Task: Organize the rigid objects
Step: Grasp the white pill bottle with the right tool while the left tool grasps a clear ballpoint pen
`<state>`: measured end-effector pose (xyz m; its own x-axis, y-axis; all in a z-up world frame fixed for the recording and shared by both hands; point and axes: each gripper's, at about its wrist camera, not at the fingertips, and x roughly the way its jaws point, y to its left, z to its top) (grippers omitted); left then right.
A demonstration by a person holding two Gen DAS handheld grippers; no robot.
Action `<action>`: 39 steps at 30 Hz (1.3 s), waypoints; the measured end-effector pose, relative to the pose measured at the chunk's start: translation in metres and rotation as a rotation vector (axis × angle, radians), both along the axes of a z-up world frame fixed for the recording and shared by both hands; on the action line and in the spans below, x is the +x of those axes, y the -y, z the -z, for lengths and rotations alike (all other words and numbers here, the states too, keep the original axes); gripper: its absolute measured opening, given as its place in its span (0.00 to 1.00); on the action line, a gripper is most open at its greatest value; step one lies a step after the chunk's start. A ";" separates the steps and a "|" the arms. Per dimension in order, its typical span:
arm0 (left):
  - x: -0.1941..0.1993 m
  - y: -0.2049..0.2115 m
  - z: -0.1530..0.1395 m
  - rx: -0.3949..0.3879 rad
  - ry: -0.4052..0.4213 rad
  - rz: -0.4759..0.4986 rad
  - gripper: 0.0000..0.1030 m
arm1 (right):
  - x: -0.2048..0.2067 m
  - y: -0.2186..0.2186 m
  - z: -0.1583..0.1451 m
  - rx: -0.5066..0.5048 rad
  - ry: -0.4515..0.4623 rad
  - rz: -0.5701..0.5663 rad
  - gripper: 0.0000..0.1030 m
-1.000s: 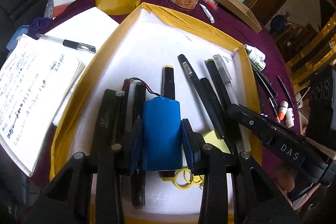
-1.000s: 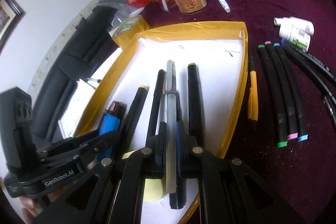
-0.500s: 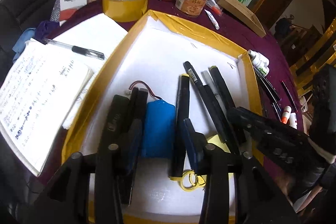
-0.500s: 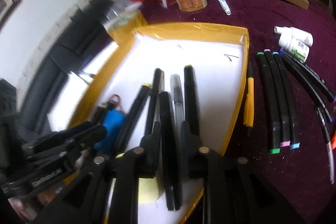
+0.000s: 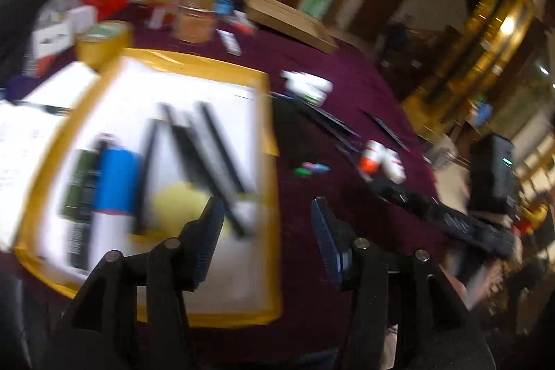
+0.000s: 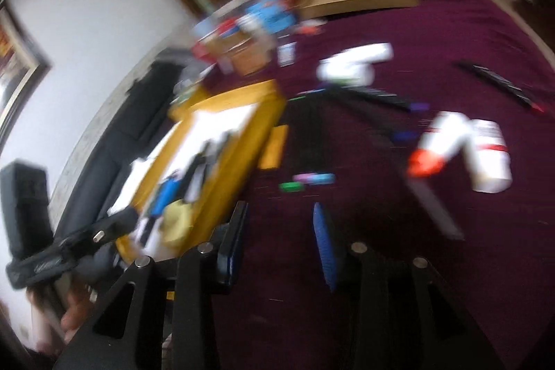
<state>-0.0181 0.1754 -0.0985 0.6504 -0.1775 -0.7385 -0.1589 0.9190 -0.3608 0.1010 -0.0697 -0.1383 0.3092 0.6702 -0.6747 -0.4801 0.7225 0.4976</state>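
Both grippers empty w/ jaws wide: left gripper [image 5: 265,231], right gripper [image 6: 279,238]. Blurry frames, so I'd slow down, pick one of the markers [image 6: 307,177] lying right of the tray [image 5: 274,141], square the jaws across it. Maroon cloth [image 6: 433,23] tabletop, clutter far side, white wall left

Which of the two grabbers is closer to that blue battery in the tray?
Left, as far as the blur allows. The left gripper hangs over the tray's right edge, the blue battery off to its left. The right gripper is out over the purple cloth, beyond the tray.
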 end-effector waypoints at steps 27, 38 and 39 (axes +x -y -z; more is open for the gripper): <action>0.120 0.164 0.049 0.064 -0.181 0.211 0.49 | 0.103 0.098 0.041 -0.045 -0.075 0.273 0.30; 0.168 0.199 0.081 0.229 -0.278 0.126 0.39 | 0.110 0.113 0.043 0.078 -0.135 0.343 0.30; 0.165 0.199 0.081 0.257 -0.268 0.110 0.28 | 0.111 0.112 0.043 0.080 -0.136 0.337 0.30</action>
<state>0.1474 -0.0232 -0.1799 0.4154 -0.0221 -0.9094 -0.1116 0.9909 -0.0750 0.2116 -0.1818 -0.1808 0.4327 0.5982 -0.6745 -0.1470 0.7850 0.6018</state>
